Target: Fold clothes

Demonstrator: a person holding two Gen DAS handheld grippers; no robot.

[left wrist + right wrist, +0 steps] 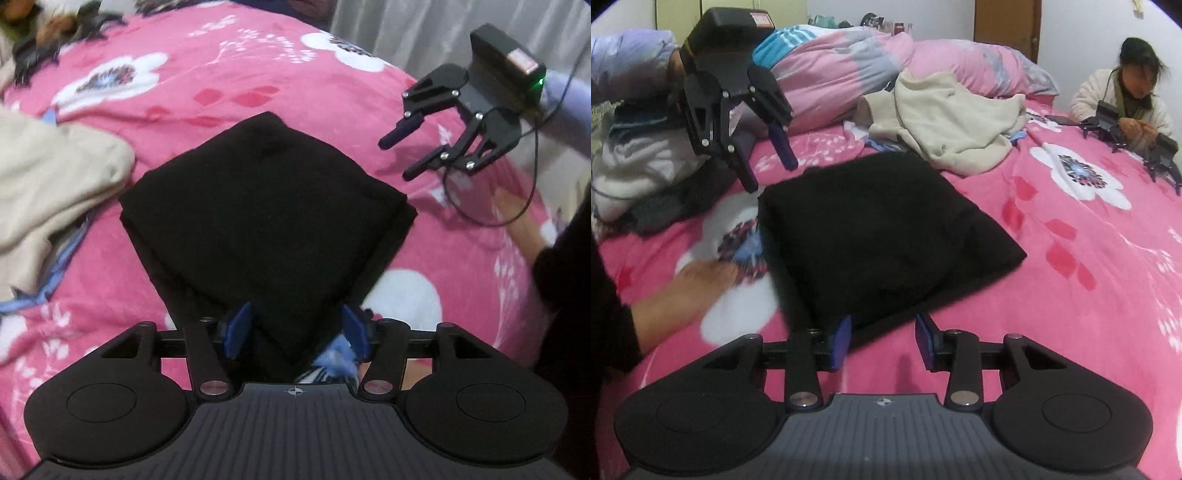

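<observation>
A black garment (266, 218) lies folded into a flat square on the pink flowered bedcover (229, 74); it also shows in the right wrist view (882, 236). My left gripper (295, 332) is open, its blue pads either side of the garment's near corner, above it. My right gripper (884, 341) is open and empty, just short of the garment's near edge. Each gripper shows in the other's view: the right one (399, 157) hovers beyond the garment's right corner, the left one (772, 173) over its far left corner.
A cream garment (48, 192) over blue cloth lies crumpled left of the black one, also in the right wrist view (953, 114). A bare hand (701, 280) rests on the cover. A rolled quilt (849, 62), a clothes pile (639, 166) and a seated person (1126, 96) with more grippers border the bed.
</observation>
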